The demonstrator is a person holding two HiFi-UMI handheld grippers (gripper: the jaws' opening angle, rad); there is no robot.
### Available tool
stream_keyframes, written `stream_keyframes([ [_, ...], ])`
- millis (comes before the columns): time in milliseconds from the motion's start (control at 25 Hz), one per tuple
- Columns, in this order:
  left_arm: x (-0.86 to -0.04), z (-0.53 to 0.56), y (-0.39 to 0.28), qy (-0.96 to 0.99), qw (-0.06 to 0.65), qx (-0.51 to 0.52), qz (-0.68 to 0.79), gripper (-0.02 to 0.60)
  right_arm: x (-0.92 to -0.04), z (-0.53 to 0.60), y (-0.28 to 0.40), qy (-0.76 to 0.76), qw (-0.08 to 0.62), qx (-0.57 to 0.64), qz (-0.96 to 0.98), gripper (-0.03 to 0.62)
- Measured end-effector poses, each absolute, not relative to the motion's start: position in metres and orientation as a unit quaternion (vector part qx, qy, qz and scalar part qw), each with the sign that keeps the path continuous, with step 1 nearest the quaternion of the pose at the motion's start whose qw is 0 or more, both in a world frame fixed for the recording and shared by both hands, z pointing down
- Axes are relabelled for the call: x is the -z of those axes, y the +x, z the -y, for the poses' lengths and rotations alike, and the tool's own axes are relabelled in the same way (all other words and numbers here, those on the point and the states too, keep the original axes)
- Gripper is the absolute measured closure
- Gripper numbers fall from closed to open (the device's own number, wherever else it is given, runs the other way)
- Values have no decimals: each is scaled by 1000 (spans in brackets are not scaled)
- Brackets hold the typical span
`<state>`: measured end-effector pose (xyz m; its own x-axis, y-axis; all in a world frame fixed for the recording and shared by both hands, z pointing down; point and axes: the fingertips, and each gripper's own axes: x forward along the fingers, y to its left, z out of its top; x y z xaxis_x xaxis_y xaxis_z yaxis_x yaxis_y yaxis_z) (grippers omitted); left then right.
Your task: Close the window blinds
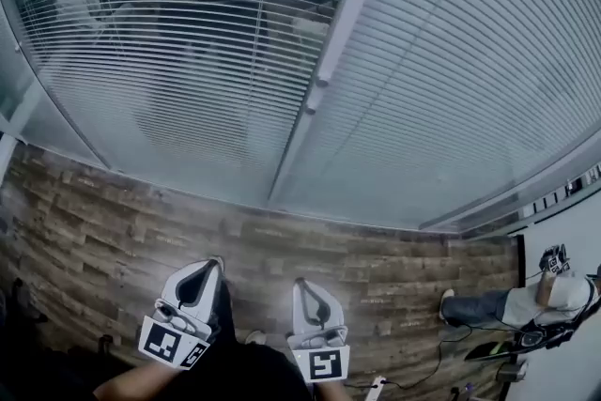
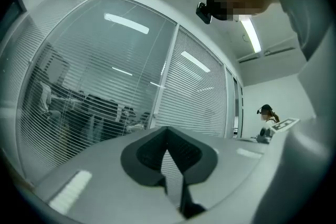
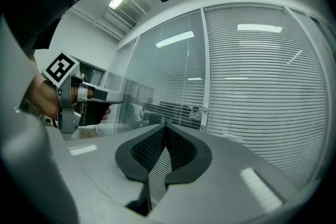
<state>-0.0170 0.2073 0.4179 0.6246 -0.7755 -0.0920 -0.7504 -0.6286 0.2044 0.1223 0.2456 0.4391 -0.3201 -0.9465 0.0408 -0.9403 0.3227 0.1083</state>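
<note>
While my left gripper (image 1: 212,264) and right gripper (image 1: 301,283) have their fingers pressed together on nothing, the blinds (image 1: 178,61) stand ahead, slats open at left; I could strike the glass, or miss the small knob (image 1: 315,95) on the frame

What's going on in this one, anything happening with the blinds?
A person stands facing a glass wall with the left gripper and the right gripper held low over the wood-pattern floor. Both have their jaws together and empty, and neither touches anything. The white slatted blinds on the left glass panel are tilted open, so the room behind shows through. The blinds on the right panel look closed. A second person is at the far right.
</note>
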Motion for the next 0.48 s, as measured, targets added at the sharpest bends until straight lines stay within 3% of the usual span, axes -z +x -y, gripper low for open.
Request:
stream_keyframes([
  [480,-393,-89,-9,927,40,98,359,581,-417,-108,117,634,62,29,770,591],
])
